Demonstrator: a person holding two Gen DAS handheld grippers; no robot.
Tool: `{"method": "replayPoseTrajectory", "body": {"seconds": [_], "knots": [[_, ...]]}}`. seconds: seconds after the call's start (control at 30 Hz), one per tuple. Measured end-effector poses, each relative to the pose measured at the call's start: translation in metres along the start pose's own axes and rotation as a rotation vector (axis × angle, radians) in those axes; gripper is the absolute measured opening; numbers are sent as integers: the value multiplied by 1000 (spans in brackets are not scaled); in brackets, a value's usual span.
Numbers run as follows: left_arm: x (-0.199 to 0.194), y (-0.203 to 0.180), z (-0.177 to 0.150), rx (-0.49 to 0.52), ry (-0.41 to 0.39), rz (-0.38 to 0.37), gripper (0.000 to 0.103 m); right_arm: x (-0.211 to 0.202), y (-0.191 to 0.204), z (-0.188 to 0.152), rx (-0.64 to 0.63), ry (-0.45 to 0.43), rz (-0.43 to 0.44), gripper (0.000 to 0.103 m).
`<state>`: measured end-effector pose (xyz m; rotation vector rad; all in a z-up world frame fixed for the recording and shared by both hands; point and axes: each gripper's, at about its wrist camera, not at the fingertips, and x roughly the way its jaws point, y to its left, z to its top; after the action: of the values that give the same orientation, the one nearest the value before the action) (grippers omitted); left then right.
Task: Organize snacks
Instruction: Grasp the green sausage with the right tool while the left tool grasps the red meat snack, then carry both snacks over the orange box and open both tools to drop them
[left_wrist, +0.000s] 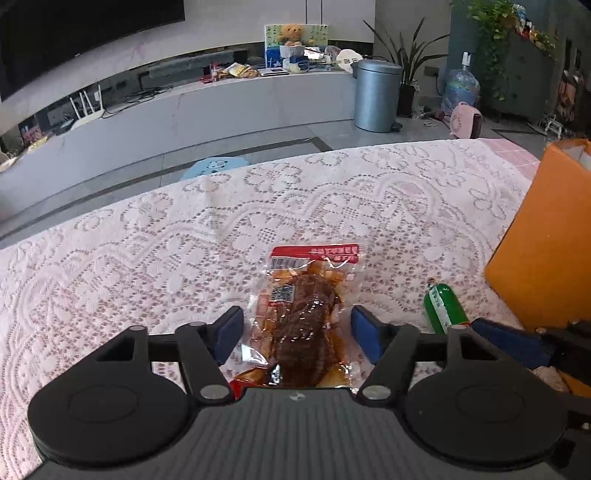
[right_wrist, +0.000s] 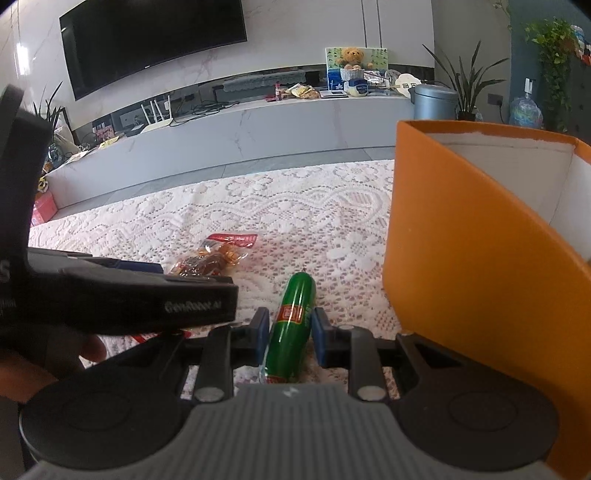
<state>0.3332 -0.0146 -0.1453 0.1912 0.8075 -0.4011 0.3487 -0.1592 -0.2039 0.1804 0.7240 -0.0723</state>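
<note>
A clear vacuum packet of brown meat (left_wrist: 303, 317) with a red top strip lies on the lace tablecloth. My left gripper (left_wrist: 297, 332) straddles it, open, with a blue pad beside each long edge of the packet. To its right lies a green sausage (left_wrist: 443, 306). In the right wrist view the green sausage (right_wrist: 291, 328) sits between the blue pads of my right gripper (right_wrist: 290, 332), which is shut on it. The meat packet (right_wrist: 210, 262) shows partly behind the left gripper's black body. A tall orange box (right_wrist: 461, 240), open-topped and white inside, stands just right of the sausage.
The pink-white lace cloth (left_wrist: 184, 240) covers the table as far as its far edge. Beyond that edge are a blue stool (left_wrist: 214, 166), a grey bin (left_wrist: 376, 96) and a long white TV bench. The orange box (left_wrist: 535, 258) walls off the right side. A hand (right_wrist: 92, 350) holds the left gripper.
</note>
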Motion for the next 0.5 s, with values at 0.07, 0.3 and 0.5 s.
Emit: {"method": "replayPoseTrajectory", "body": {"seconds": [0.07,0.3,0.5], "knots": [[0,2,0,-11,1,-7,70,3,-1,-1,5,15,0,26],[-9,-2,-1,12,-26,14,65,4,-3,-2,22,15,13,27],[-20,3,-2,-9,-20,19,62,4,-4,-1,25,3,22,32]]}}
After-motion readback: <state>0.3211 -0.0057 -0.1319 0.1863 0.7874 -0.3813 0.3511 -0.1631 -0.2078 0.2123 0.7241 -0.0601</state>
